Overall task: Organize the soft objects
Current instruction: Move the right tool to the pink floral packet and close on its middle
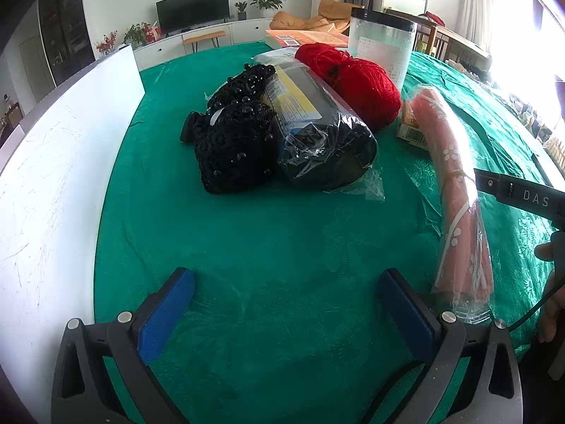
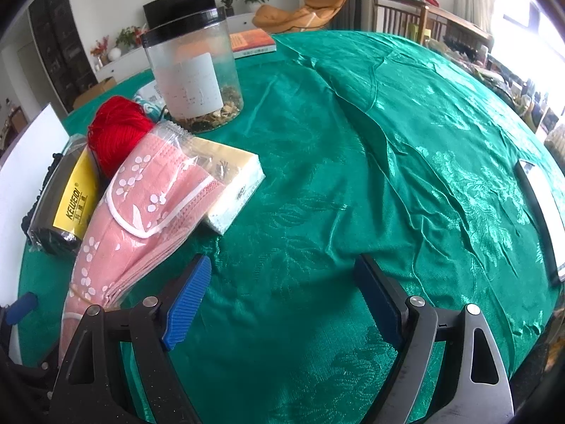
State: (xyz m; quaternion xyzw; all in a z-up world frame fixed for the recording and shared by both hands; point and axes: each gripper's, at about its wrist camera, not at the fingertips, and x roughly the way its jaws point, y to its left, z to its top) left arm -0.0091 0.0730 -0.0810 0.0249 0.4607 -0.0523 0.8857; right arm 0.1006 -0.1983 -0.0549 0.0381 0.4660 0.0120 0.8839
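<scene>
A pile of soft things lies on the green tablecloth (image 1: 268,233): a black beaded knit item (image 1: 231,141), a black roll in clear wrap with a yellow label (image 1: 317,134), red yarn (image 1: 356,77), and a pink flowered cloth pack in plastic (image 1: 459,190). The right wrist view shows the pink pack (image 2: 141,205) resting on a tissue packet (image 2: 233,183), with the red yarn (image 2: 116,130) and the black roll (image 2: 67,201) beside it. My left gripper (image 1: 286,304) is open and empty, short of the pile. My right gripper (image 2: 282,300) is open and empty, just right of the pink pack.
A white board (image 1: 60,162) stands along the left. A clear jar with a black lid (image 2: 194,70) and an orange book (image 2: 252,42) sit at the back. A phone-like flat object (image 2: 540,208) lies at the right. Wrinkled green cloth (image 2: 406,162) spreads to the right.
</scene>
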